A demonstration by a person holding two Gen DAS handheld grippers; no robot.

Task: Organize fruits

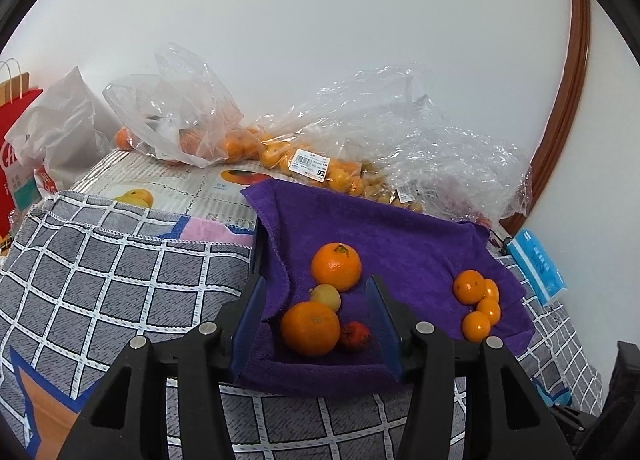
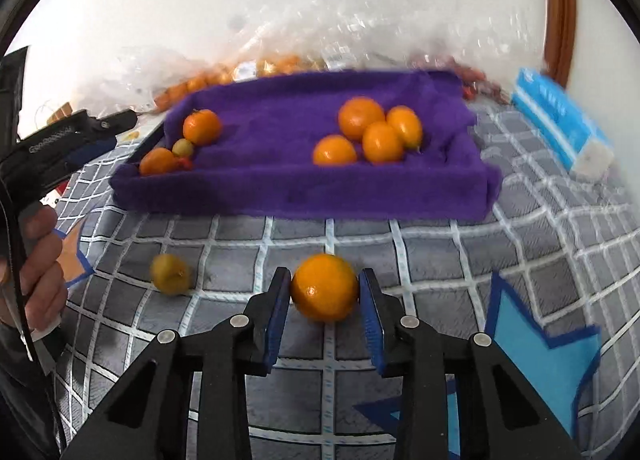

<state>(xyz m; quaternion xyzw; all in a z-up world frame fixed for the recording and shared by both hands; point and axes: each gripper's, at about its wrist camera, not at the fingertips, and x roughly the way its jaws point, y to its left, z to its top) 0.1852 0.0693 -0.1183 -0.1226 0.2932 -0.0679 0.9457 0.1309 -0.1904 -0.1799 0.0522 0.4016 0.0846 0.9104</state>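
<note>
right gripper (image 2: 325, 292) closed on the orange (image 2: 324, 287), tray straight ahead.

its pads press both sides of that round fruit on the checked cloth (image 2: 440, 252); the purple-lined tray (image 2: 280, 188) lies just beyond, so the carry looks forward and up over the near wall. left gripper (image 1: 316, 320) hangs part open, empty, over the tray's left group of 4 fruits.

Right gripper (image 2: 325, 292), blue fingers (image 2: 278, 308) pressed on an orange (image 2: 324, 287) on the checked cloth (image 2: 440, 256); a yellow-green fruit (image 2: 170, 274) lies left, the purple-lined tray (image 2: 280, 188) of oranges behind.
</note>
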